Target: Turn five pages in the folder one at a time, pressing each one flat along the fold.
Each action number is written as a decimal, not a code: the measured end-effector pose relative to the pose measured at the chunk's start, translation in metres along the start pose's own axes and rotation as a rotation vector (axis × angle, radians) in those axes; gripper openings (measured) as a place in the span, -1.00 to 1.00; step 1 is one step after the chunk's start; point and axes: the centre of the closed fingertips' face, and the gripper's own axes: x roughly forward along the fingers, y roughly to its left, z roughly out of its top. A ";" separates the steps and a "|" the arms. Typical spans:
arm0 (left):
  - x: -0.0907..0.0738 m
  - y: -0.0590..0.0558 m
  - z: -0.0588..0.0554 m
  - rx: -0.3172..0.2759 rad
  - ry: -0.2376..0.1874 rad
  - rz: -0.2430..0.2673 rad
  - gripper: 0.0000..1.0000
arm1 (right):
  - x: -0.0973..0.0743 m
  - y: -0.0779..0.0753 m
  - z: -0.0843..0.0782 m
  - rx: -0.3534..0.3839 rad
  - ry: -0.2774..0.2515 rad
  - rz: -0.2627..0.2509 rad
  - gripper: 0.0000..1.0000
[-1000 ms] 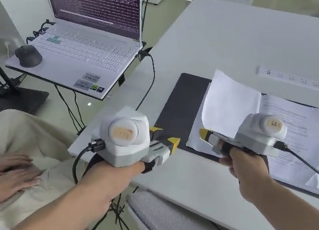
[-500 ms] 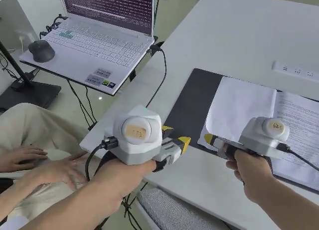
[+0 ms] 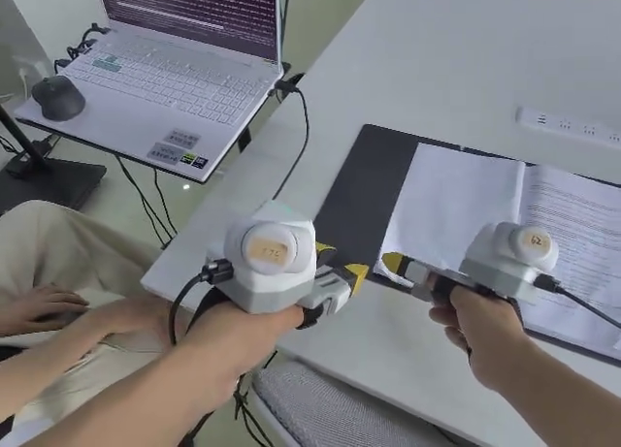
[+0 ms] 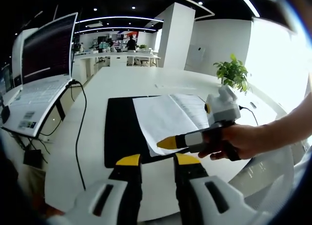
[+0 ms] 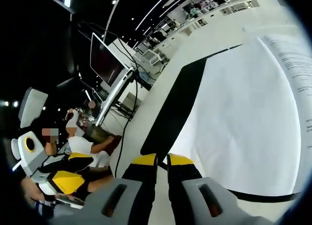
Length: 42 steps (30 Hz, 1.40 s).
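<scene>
Laptop far left on a stand; screen text and palm-rest stickers too small to read. Left tool: jaws slightly apart, empty, over the counter's near edge. Black folder lies open near that edge, fold running away from it. Blank page left of fold, printed page right, print illegible. Right tool: jaws closed, empty, at the blank page's near corner. Bare counter beyond the folder; power strip far right.

An open-plan office: an open laptop with a mouse beside it, a long white worktop with a power strip right of the laptop, and beyond it more desks, a white pillar and a potted plant.
</scene>
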 end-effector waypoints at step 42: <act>0.141 -0.017 -0.038 0.163 0.065 0.061 -0.63 | -0.063 -0.125 0.130 0.333 -0.140 0.051 -0.92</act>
